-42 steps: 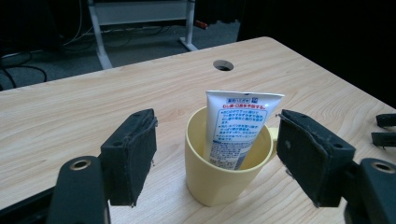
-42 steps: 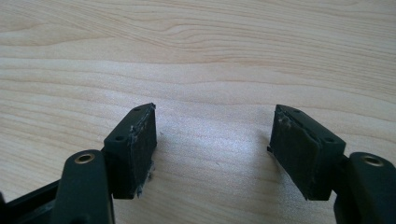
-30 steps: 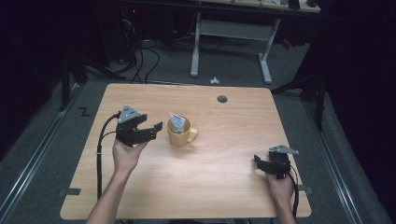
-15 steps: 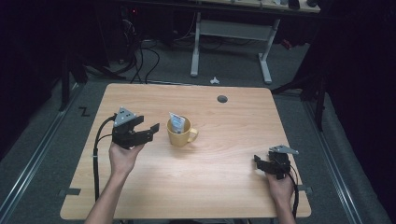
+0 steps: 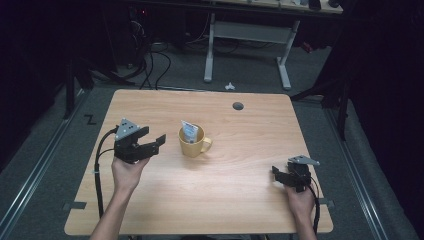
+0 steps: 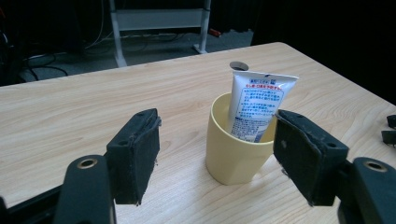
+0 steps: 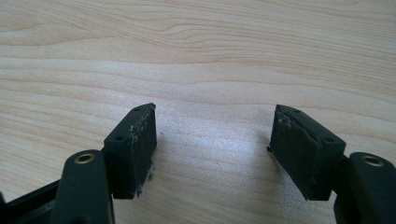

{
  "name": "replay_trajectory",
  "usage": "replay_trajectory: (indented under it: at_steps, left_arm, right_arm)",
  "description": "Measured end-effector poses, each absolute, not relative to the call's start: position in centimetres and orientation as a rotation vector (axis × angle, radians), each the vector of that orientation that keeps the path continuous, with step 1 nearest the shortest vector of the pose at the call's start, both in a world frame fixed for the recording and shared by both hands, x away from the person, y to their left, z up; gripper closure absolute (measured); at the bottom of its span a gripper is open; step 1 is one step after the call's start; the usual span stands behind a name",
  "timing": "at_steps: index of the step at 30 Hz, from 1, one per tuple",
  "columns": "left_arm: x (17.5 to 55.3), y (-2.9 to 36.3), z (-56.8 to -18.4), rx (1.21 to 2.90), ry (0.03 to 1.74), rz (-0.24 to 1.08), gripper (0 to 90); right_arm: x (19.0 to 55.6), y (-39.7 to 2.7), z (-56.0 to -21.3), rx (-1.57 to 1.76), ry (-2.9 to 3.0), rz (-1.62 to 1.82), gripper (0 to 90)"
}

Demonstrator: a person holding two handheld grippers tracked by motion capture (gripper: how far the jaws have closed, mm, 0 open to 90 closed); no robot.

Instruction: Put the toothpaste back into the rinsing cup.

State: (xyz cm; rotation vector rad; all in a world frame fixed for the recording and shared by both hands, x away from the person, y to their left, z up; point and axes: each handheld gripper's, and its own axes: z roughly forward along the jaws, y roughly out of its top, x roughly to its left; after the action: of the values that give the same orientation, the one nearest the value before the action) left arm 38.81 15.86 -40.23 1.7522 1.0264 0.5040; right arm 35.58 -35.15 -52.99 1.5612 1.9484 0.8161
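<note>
High view: a yellow mug (image 5: 192, 144) stands upright near the middle of a light wooden table (image 5: 250, 210), handle turned toward the person's right. A white tube (image 5: 189, 132) with a blue band and small printed text, probably toothpaste or a cream though the print is too small to read, stands inside the mug and leans against its rim, its flat crimped end poking up above the top.

The left gripper (image 5: 152, 145) hovers just beside the mug on its left, jaws spread wide with nothing between them. Compared with a second ago, this gripper has drawn slightly back from the mug, leaving a clearer gap of bare table between them; the tube and mug sit as they did. In the left gripper view, the two black pads frame the mug (image 6: 236, 147) and the tube (image 6: 257, 105), which stand ahead of the jaws and apart from them.

That small retreat suggests the tube's placement in the mug is finished and the hand is clearing away, rather than lining up a fresh grasp.

The right gripper (image 5: 280, 174) rests low over the table near the right front corner, well apart from the mug. In the right gripper view, its jaws stand wide over bare wood grain (image 7: 201, 60), holding nothing.
</note>
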Motion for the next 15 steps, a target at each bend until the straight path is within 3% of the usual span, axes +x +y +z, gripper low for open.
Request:
replay_trajectory:
  at_steps: [15]
  left_arm:
    - [37.87,16.81,-40.18,1.765,1.037,0.534,31.9]
  right_arm:
    - [35.57,-35.14,-52.99,1.560,1.950,0.816,31.7]
